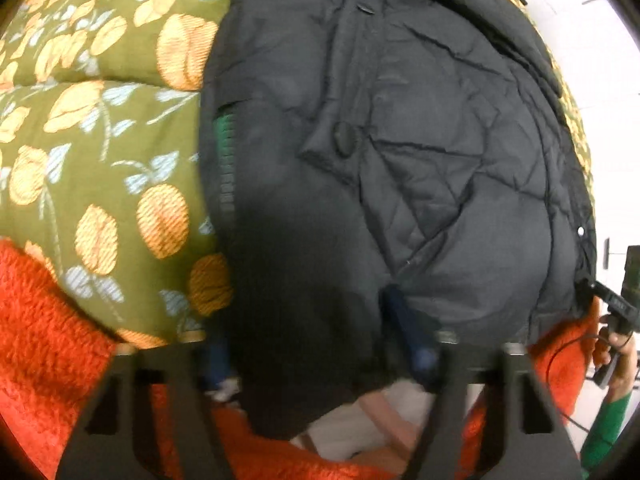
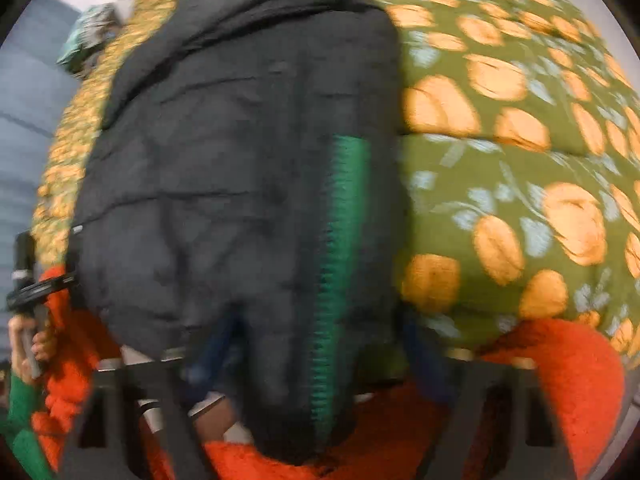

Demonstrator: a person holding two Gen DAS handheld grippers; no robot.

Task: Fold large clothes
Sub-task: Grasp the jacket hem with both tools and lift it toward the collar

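Note:
A black quilted jacket (image 1: 400,140) lies lengthwise on a bed, with a green knit strip (image 1: 226,136) along its one edge. In the left wrist view my left gripper (image 1: 316,344) points down at the near hem, and a thick fold of the jacket bulges between its blue pads (image 1: 412,340). The right wrist view is blurred. There my right gripper (image 2: 320,340) straddles the hem of the jacket (image 2: 220,160) at the green strip (image 2: 344,240), with fabric pinched between its fingers. Each view shows the other gripper at the jacket's far corner, held by a hand (image 1: 624,364) in a green sleeve.
A green quilt with orange flowers (image 1: 100,140) (image 2: 500,200) covers the bed beside the jacket. A fluffy orange fabric (image 1: 48,340) (image 2: 560,360) lies along the near edge under the hem. A teal patterned item (image 2: 92,28) sits past the bed's far corner.

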